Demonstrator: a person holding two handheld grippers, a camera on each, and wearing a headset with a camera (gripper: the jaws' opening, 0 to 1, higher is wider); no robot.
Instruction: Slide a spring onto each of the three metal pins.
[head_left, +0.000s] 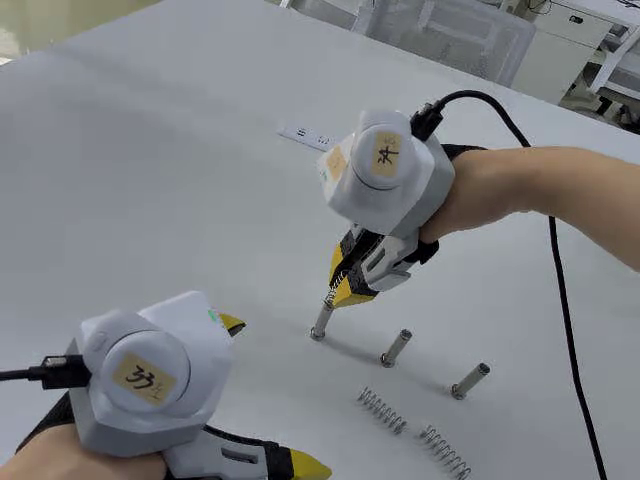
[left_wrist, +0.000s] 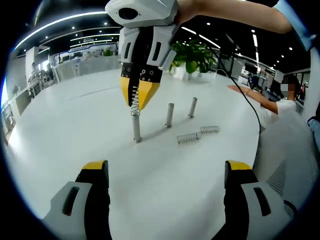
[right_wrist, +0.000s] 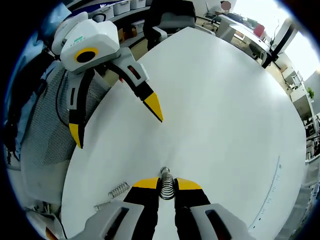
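Three metal pins stand in a row on the white table: the left pin (head_left: 320, 323), the middle pin (head_left: 396, 347) and the right pin (head_left: 470, 380). My right gripper (head_left: 340, 292) is shut on a spring (right_wrist: 166, 184) held upright over the left pin (left_wrist: 136, 127). The spring's (left_wrist: 134, 102) lower end meets the pin's top. Two loose springs (head_left: 382, 410) (head_left: 445, 452) lie flat in front of the pins. My left gripper (head_left: 270, 395) is open with nothing between its jaws. It hovers at the near left, short of the pins.
A white power strip (head_left: 305, 135) lies on the far side of the table (head_left: 150, 180). A black cable (head_left: 560, 290) trails from the right gripper across the table's right side. A person (left_wrist: 280, 100) sits at the far edge, beside a plant (left_wrist: 192, 57).
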